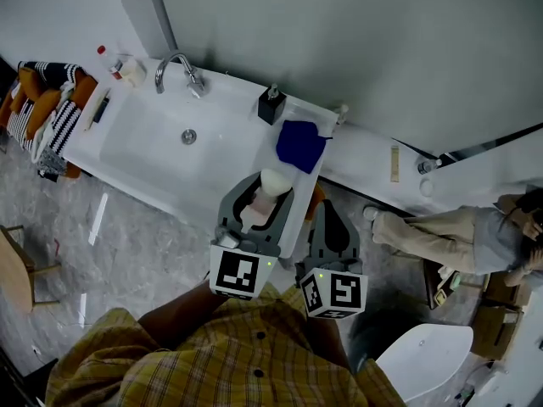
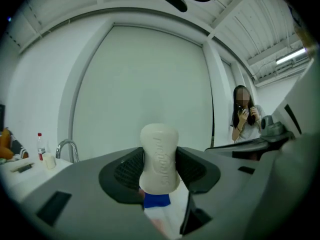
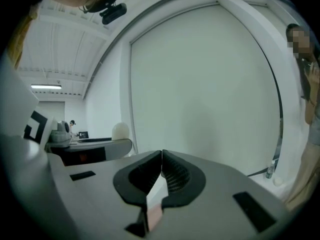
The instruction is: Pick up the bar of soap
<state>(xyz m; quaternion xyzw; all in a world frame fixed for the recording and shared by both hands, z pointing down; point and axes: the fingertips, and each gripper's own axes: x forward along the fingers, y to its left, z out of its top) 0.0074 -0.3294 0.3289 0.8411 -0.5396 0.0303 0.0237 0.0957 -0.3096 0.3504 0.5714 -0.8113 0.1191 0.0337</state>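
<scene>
The bar of soap (image 2: 159, 156) is cream-white and oval, standing upright between the ribbed pads of my left gripper (image 2: 160, 169), which is shut on it. In the head view the soap (image 1: 273, 181) shows at the tip of the left gripper (image 1: 261, 195), lifted over the right end of the white sink counter (image 1: 212, 176). My right gripper (image 1: 329, 227) hangs just right of it, off the counter's front edge. Its jaws (image 3: 161, 171) are shut with the tips touching and nothing between them.
A blue cloth (image 1: 300, 145) lies on the counter beyond the soap, with a black pump bottle (image 1: 271, 105) behind it. The faucet (image 1: 180, 70) and basin drain (image 1: 188, 136) are to the left. A person (image 1: 458, 231) stands at the right; a chair (image 1: 17, 270) at the left.
</scene>
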